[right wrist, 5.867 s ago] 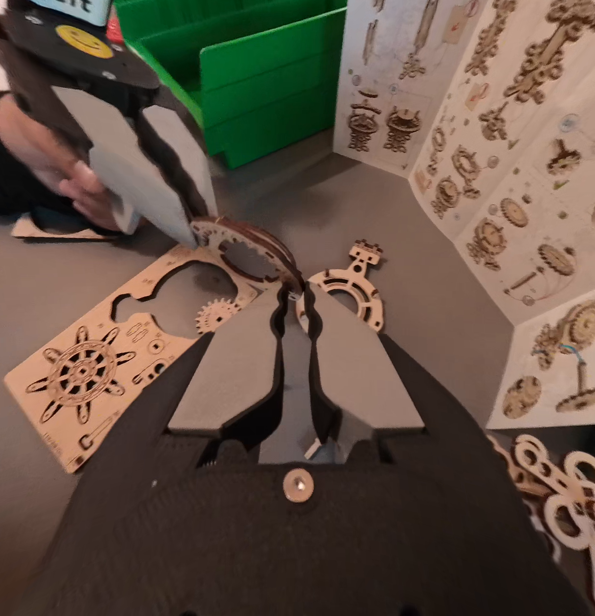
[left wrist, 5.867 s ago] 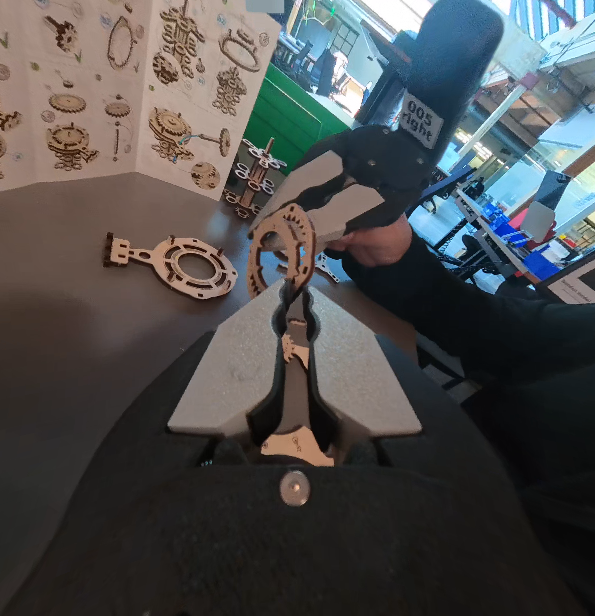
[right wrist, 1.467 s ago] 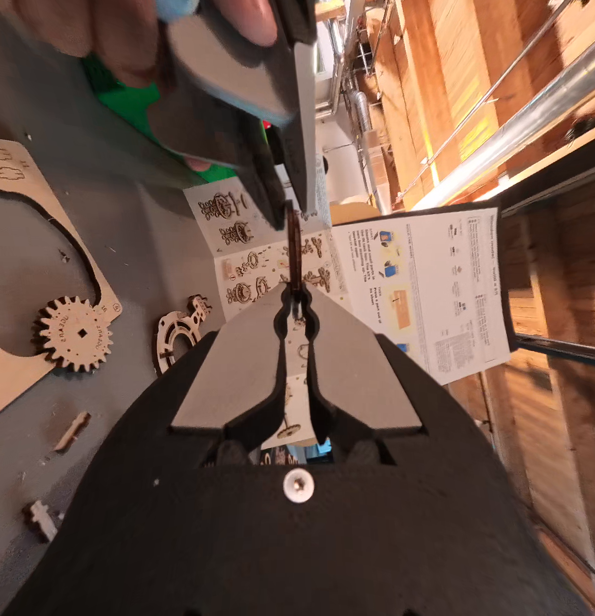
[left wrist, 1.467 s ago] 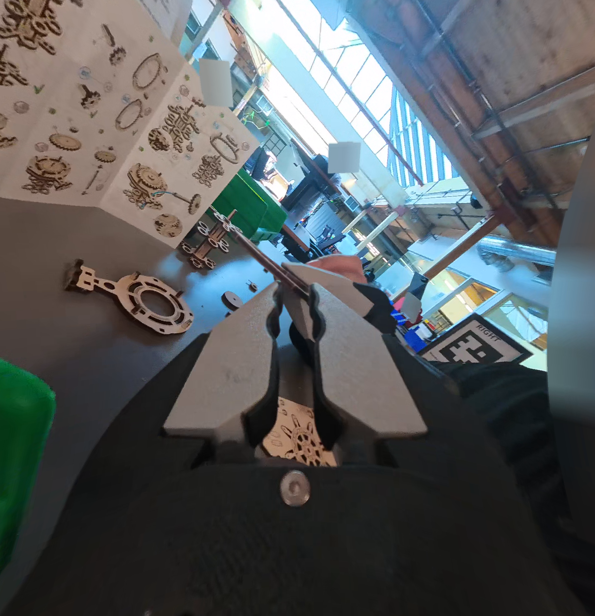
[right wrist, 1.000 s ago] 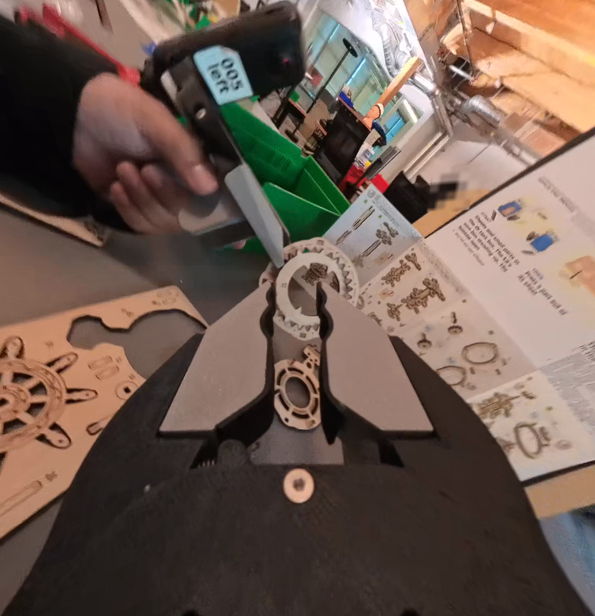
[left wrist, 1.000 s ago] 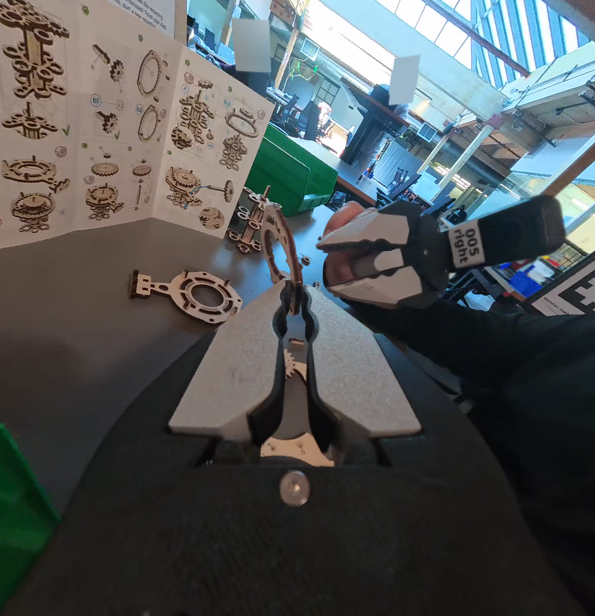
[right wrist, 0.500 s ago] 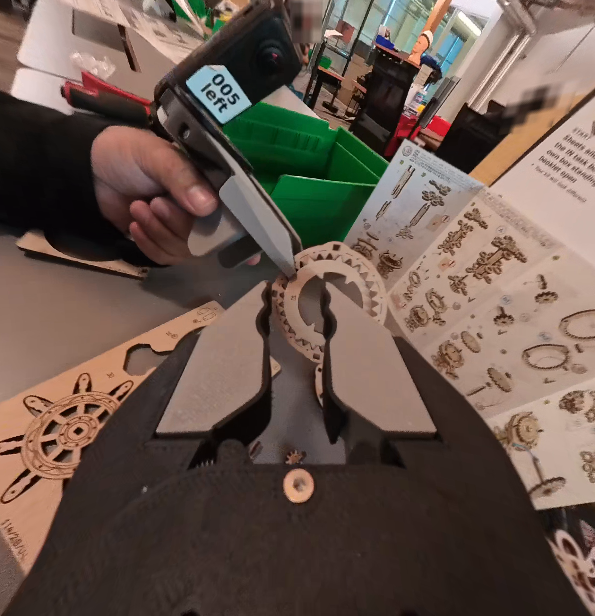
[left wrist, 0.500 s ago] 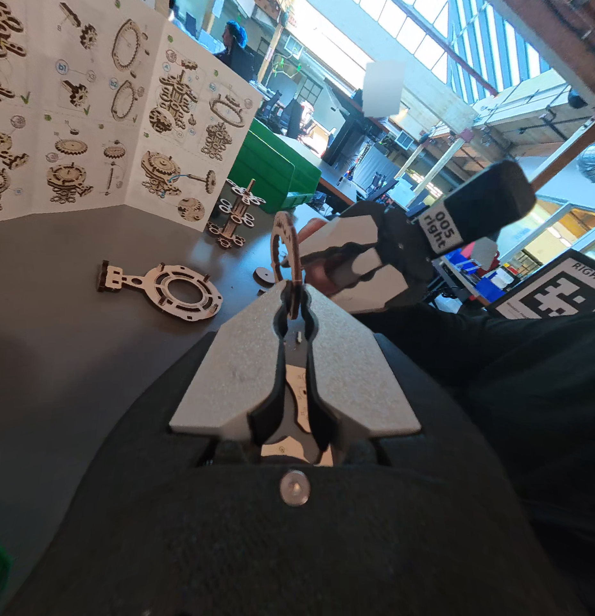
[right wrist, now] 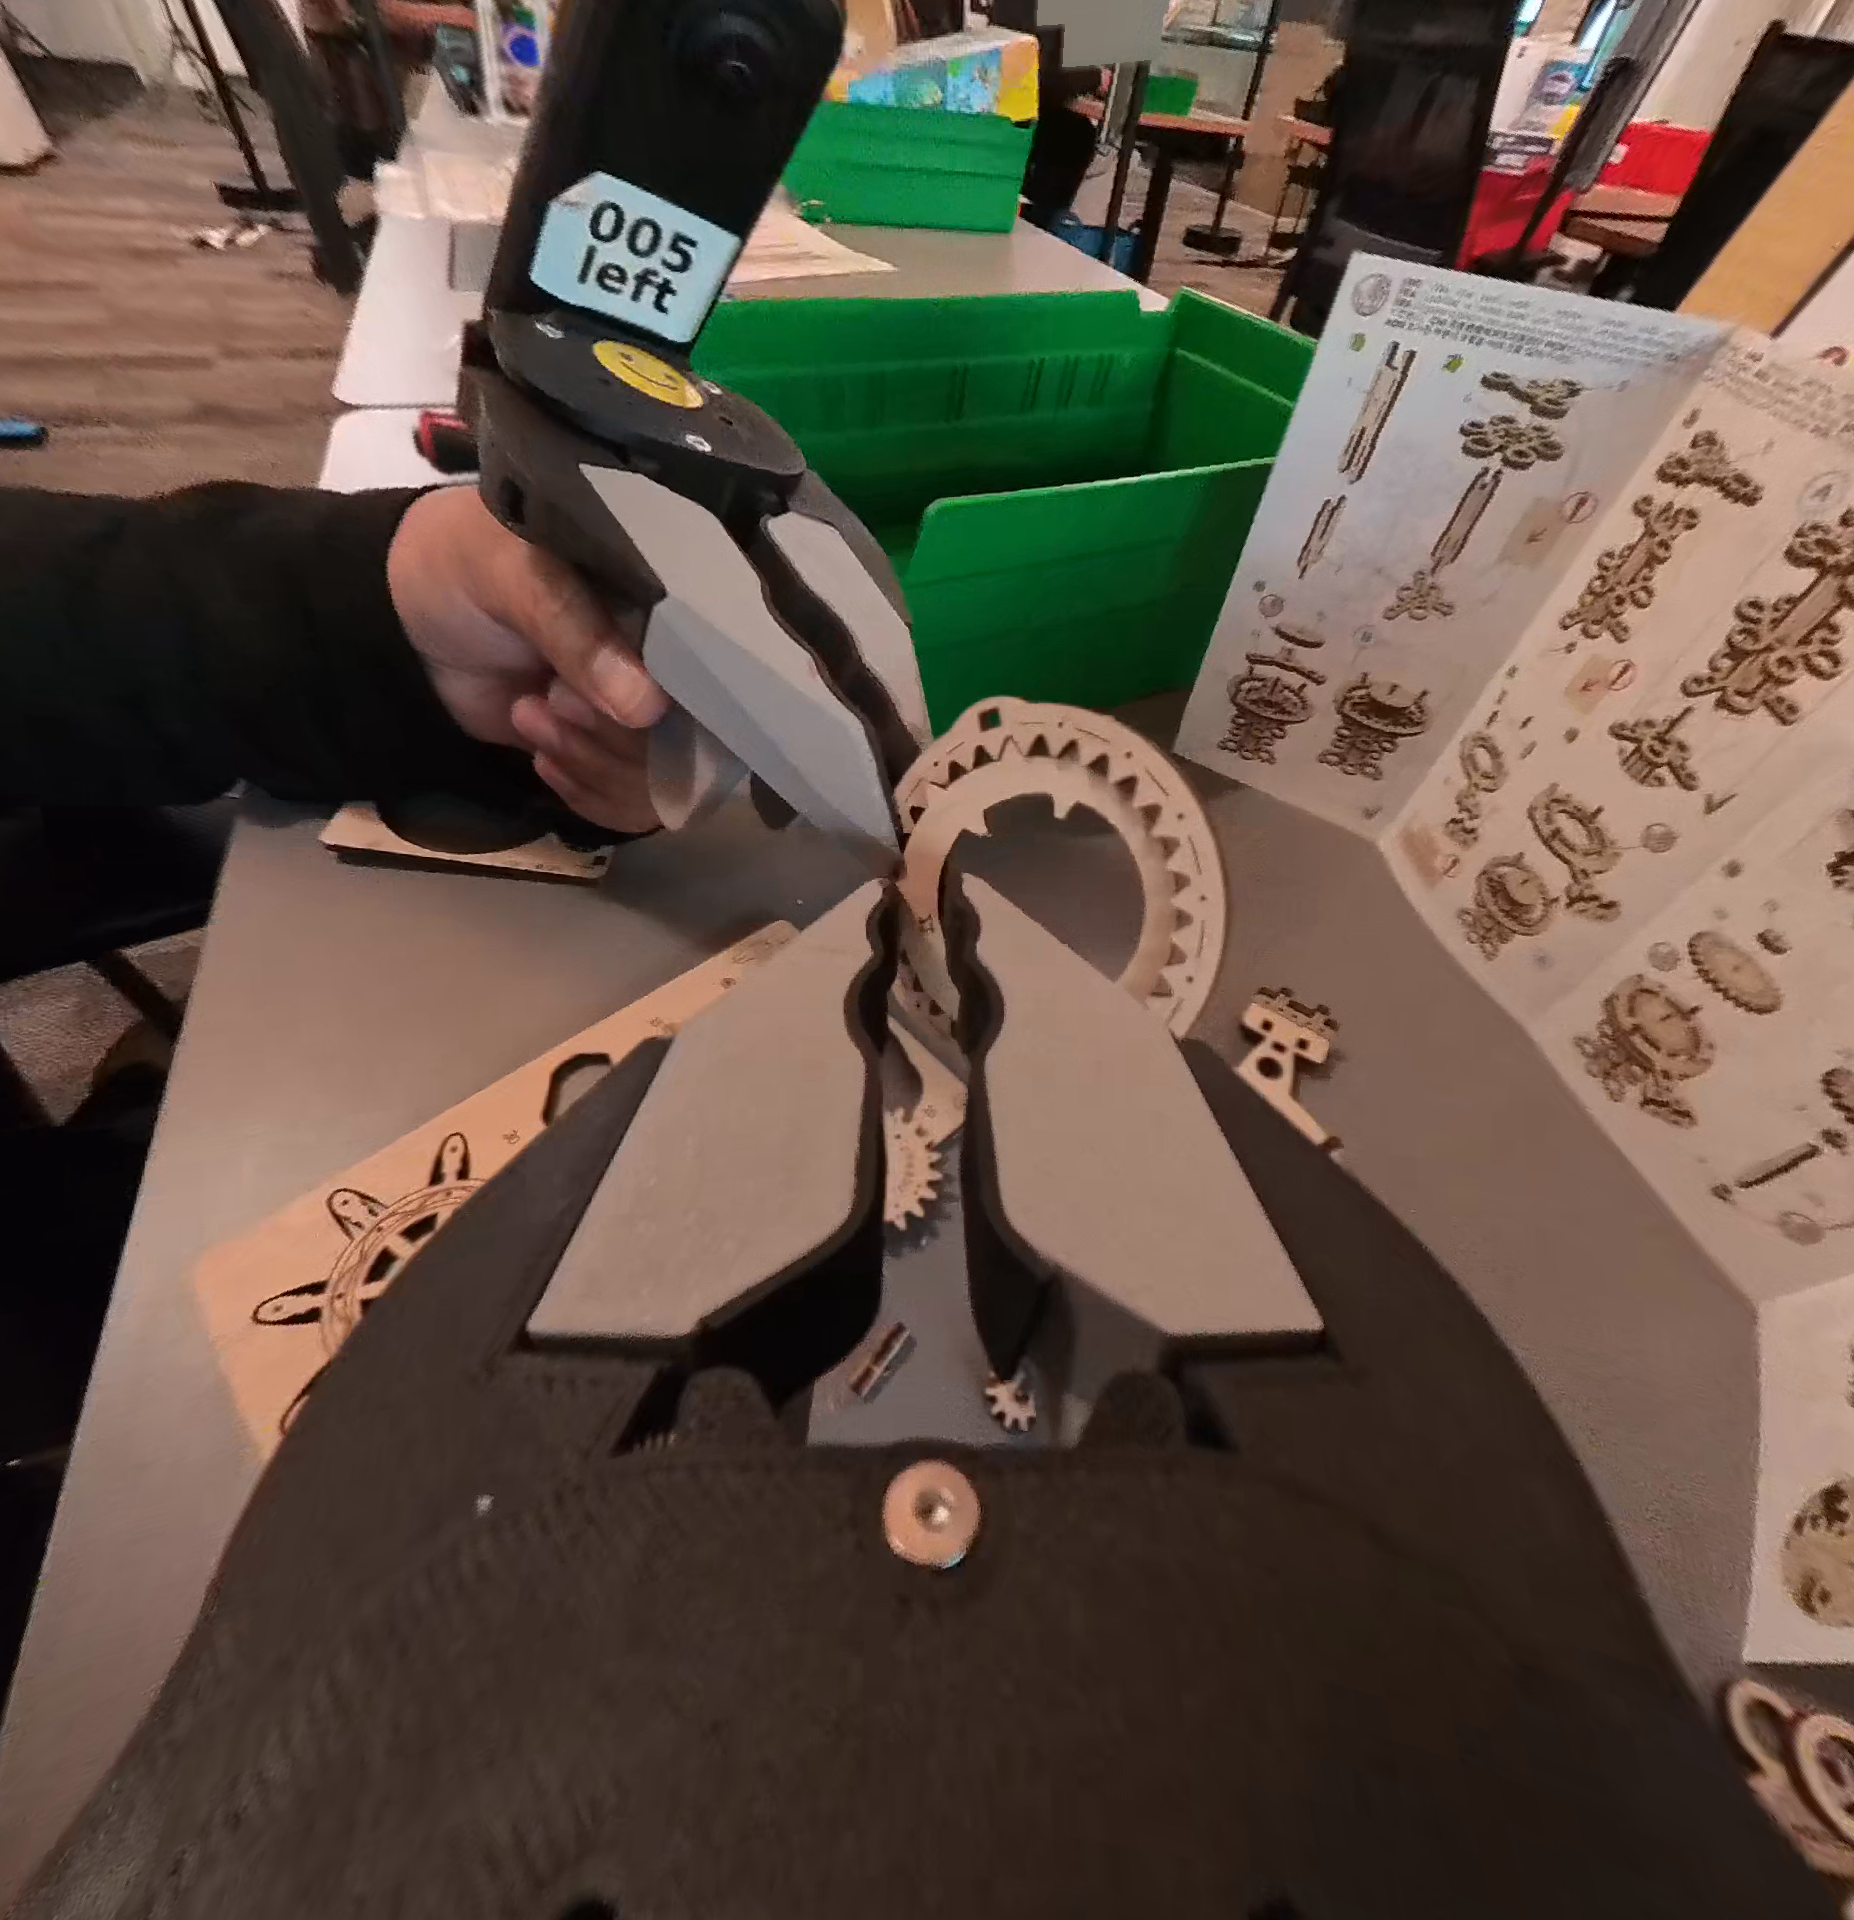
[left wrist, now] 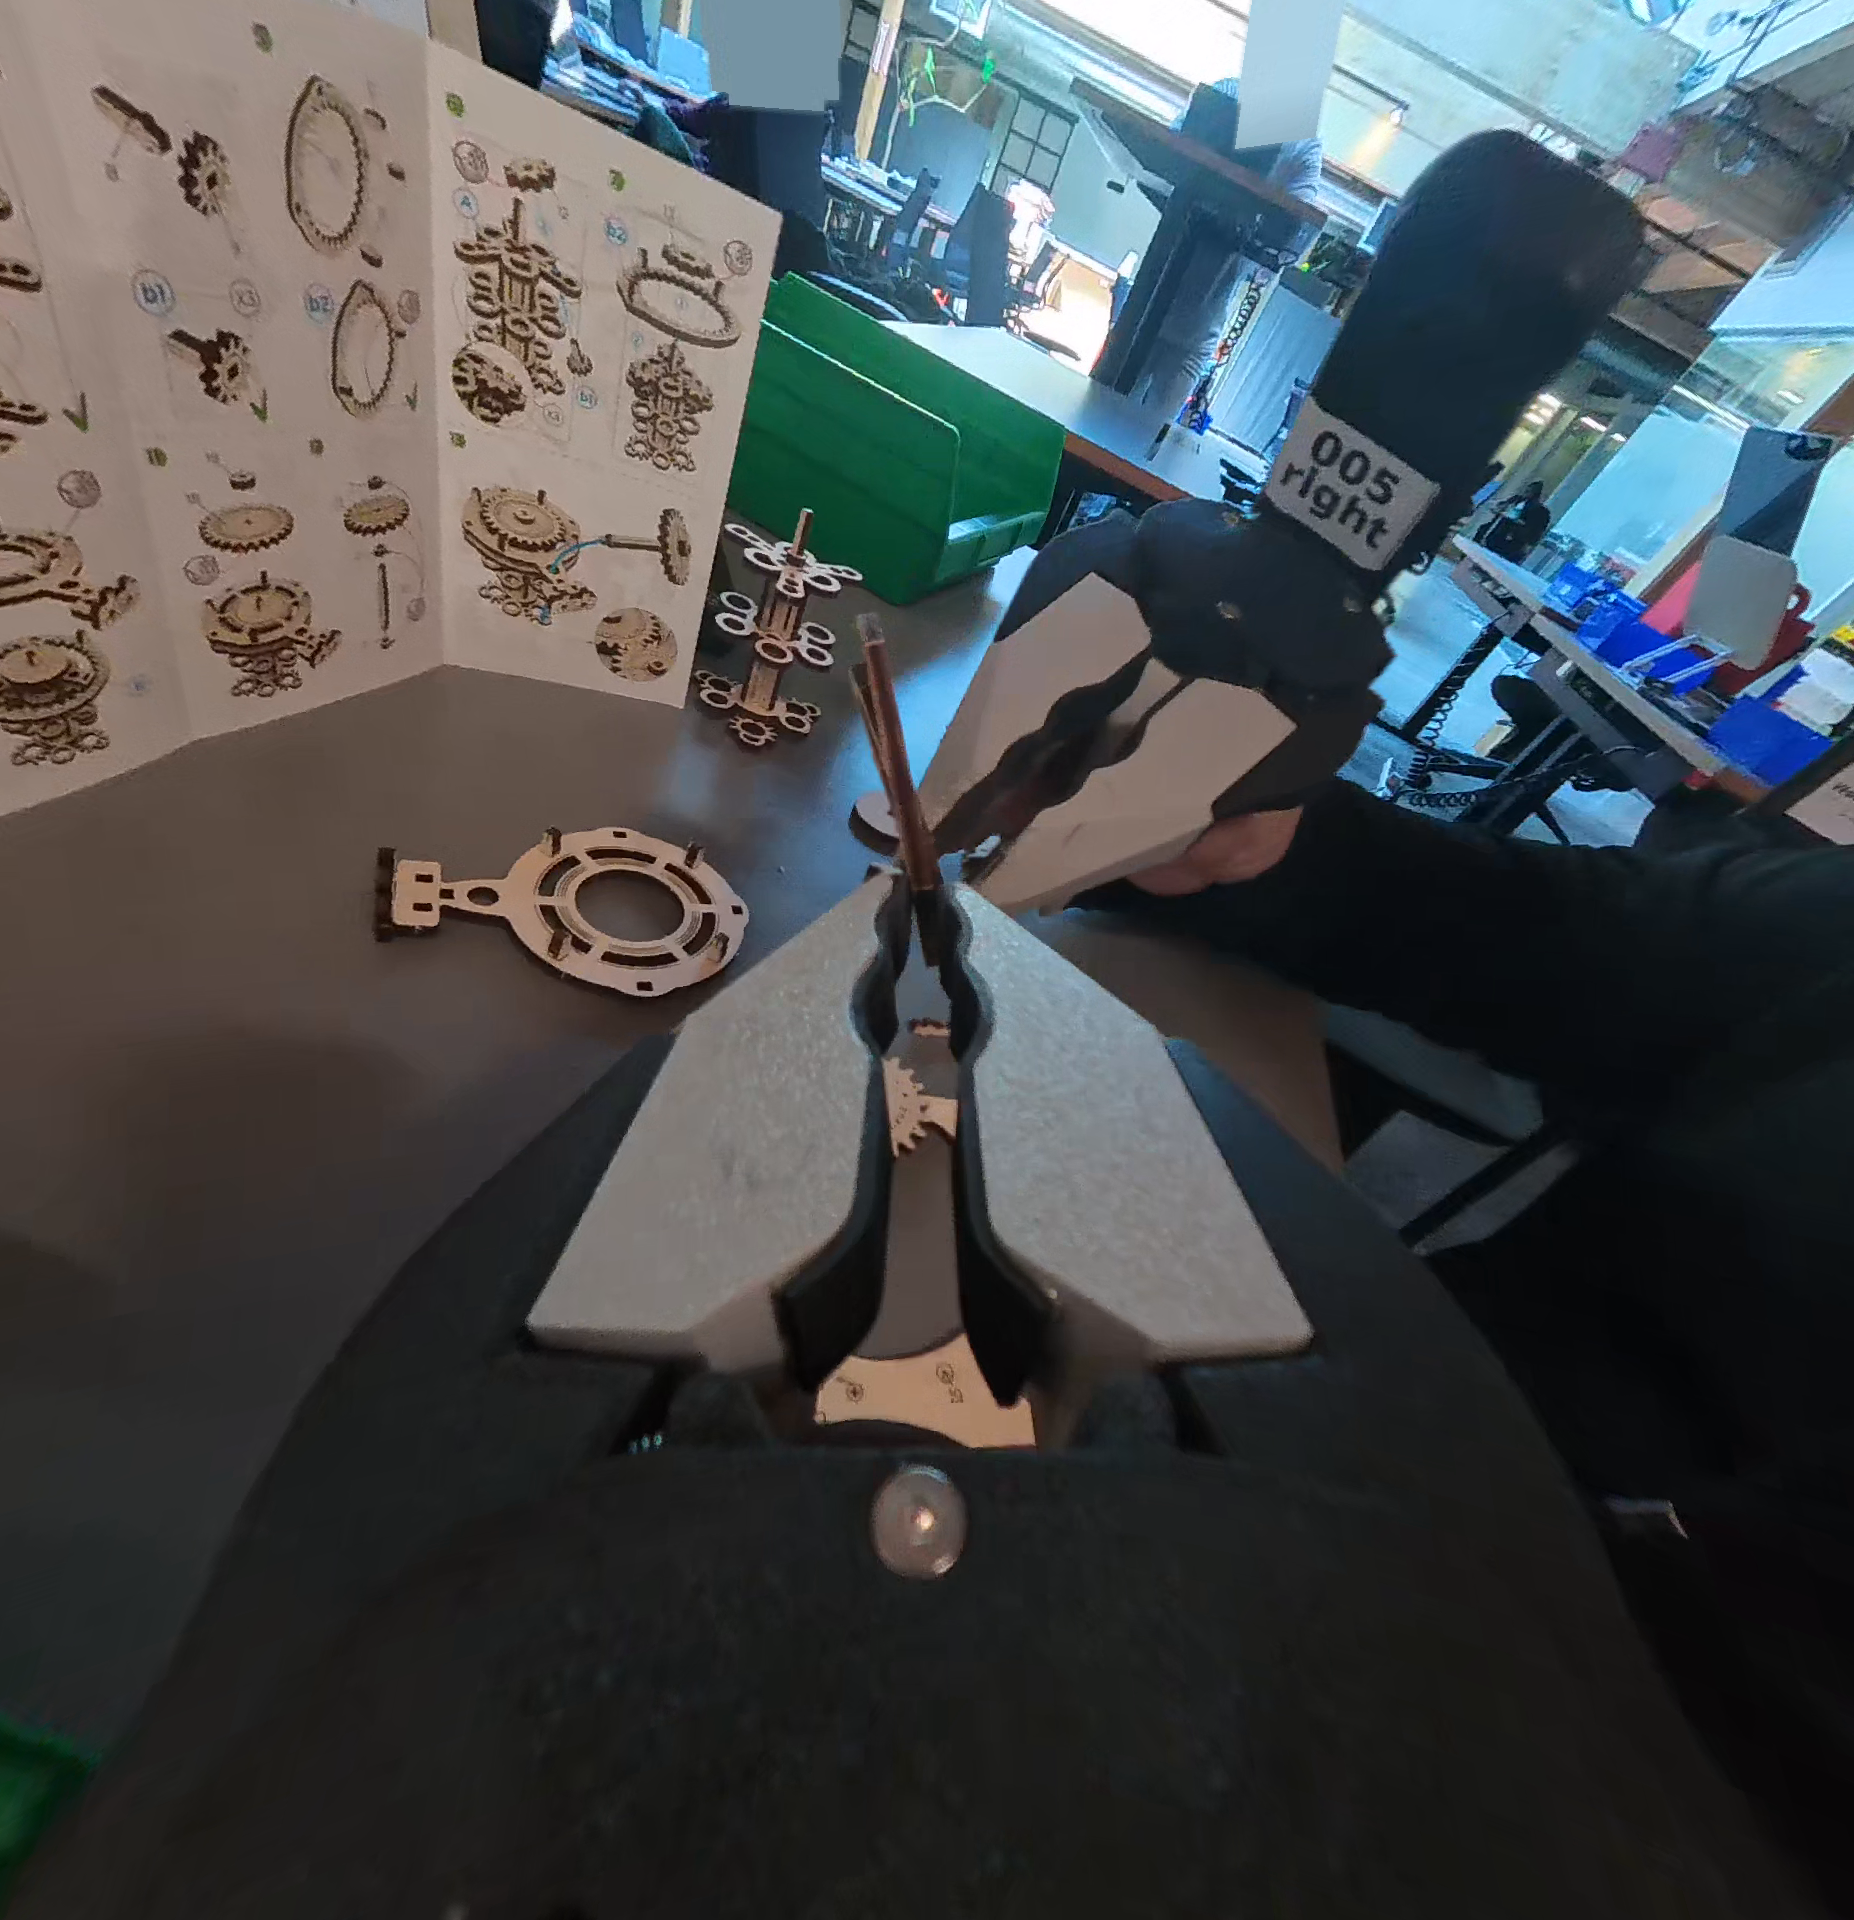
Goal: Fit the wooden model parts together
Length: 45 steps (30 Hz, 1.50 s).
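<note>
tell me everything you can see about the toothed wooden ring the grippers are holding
The toothed ring is a flat, thin piece of pale laser-cut plywood with dark burnt edges, pointed teeth along its inner edge and a small square hole near the top. It is held on edge above the grey table. The left gripper has its jaws shut on the rim; the right gripper grips the same lower-left stretch. In the left wrist view it shows edge-on.

2 claws, 1 toothed ring, 2 green bins, 1 cut-out sheet
</note>
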Motion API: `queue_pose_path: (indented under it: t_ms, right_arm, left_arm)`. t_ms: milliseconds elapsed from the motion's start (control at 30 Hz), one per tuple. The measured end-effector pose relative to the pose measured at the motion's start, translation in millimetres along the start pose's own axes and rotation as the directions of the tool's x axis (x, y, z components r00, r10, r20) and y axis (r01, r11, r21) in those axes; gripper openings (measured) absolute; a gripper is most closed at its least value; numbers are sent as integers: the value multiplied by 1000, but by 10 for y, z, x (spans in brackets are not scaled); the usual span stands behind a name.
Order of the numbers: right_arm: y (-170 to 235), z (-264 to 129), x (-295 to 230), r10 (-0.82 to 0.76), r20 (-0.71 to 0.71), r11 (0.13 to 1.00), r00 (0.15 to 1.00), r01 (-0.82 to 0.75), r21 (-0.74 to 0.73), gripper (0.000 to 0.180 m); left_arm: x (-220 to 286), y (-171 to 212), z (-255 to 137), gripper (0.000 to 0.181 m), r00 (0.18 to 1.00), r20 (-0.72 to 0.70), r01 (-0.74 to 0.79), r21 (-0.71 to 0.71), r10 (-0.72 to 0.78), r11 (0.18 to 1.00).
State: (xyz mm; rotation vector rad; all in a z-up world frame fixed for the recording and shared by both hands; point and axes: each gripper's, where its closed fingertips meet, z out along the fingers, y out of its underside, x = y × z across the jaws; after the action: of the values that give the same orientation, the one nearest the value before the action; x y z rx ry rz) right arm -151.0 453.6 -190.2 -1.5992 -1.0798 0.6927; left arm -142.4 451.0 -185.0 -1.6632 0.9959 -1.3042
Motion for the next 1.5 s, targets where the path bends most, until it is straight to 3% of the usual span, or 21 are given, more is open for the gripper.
queue_pose_path:
  t_ms: [333, 500, 700, 800, 867, 933, 1067, 1167, 1233, 1333, 1500]
  right_arm:
    - [11, -50, -38, 78, 103, 997, 992, -80, 17, 5]
    - [53, -64, -50, -60, 50, 998, 997, 61, -23, 4]
    - [108, -107, -52, 36, 135, 999, 990, -31, -36, 3]
    - [76, -103, -51, 81, 152, 997, 985, -80, -15, 2]
    - [72, -95, -59, 22, 122, 999, 992, -19, -26, 7]
    - [-4, -156, -88, -58, 95, 998, 994, 59, 0, 25]
    - [-310, -416, -43, -97, 47, 983, 994, 88, 161, 24]
    - [-176, -420, -154, -143, 101, 988, 985, 135, 76, 26]
    - [-92, -326, -189, -244, 32, 970, 969, 244, 12, 30]
    - [-16, -214, -240, -449, -78, 891, 890, 440, -106, 36]
    - [103, -161, -335, -592, -101, 794, 800, 557, -241, 36]
  left_arm:
    - [-11, 61, 9, 1, 996, 38, -81, -43, 83, 996]
    - [-18, 100, 30, 0, 994, 49, -99, -63, 102, 993]
    - [-6, 149, 79, 1, 958, 110, -252, -120, 265, 960]
    - [19, 119, 60, 0, 984, 65, -162, -90, 168, 983]
    - [-20, 139, 23, 0, 996, 39, -71, -88, 74, 994]
    - [-95, 147, -26, 0, 999, 46, -25, -85, 29, 996]
    - [-85, 156, -31, 0, 999, 5, 45, -83, -44, 996]
    - [-143, 181, -22, 0, 997, 28, 74, -92, -71, 993]
    - [-211, 216, -20, 0, 994, 55, 102, -101, -97, 990]
    - [-285, 235, -31, 0, 988, 85, 135, -104, -127, 985]
    - [-310, 252, -52, 0, 990, 131, 63, -131, -46, 989]
